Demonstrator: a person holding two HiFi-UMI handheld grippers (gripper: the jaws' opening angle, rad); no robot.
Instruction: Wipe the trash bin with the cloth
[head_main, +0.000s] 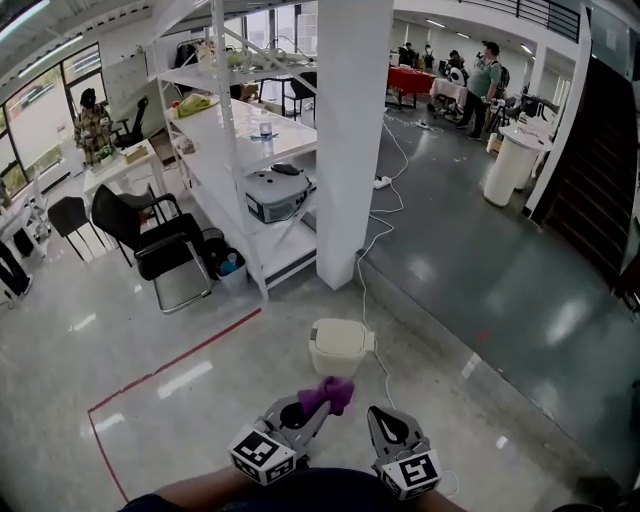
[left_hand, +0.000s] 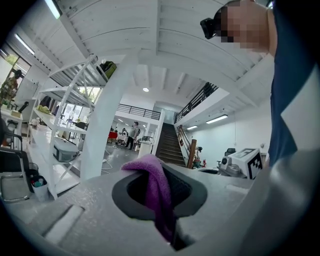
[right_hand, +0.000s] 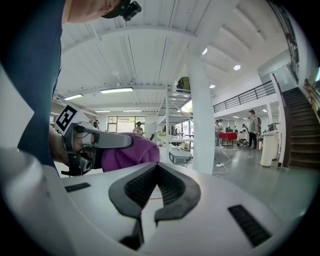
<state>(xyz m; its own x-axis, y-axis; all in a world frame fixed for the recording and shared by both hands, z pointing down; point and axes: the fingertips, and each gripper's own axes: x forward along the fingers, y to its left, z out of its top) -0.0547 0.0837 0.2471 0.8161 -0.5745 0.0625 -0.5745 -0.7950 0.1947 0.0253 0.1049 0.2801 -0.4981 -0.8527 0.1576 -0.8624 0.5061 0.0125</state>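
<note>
A small cream trash bin (head_main: 340, 346) with a closed lid stands on the grey floor, just in front of a white pillar (head_main: 352, 140). My left gripper (head_main: 318, 404) is shut on a purple cloth (head_main: 330, 393) and holds it in the air, a little short of the bin. In the left gripper view the cloth (left_hand: 156, 189) hangs bunched between the jaws. My right gripper (head_main: 386, 418) is beside it on the right, shut and empty (right_hand: 154, 189). The right gripper view shows the left gripper (right_hand: 97, 141) with the cloth (right_hand: 131, 153). Neither gripper view shows the bin.
White shelving (head_main: 250, 150) with a grey box stands behind the bin on the left, with a black chair (head_main: 155, 245) beside it. A white cable (head_main: 375, 300) runs along the floor past the pillar. Red tape (head_main: 170, 370) marks the floor. People stand far back.
</note>
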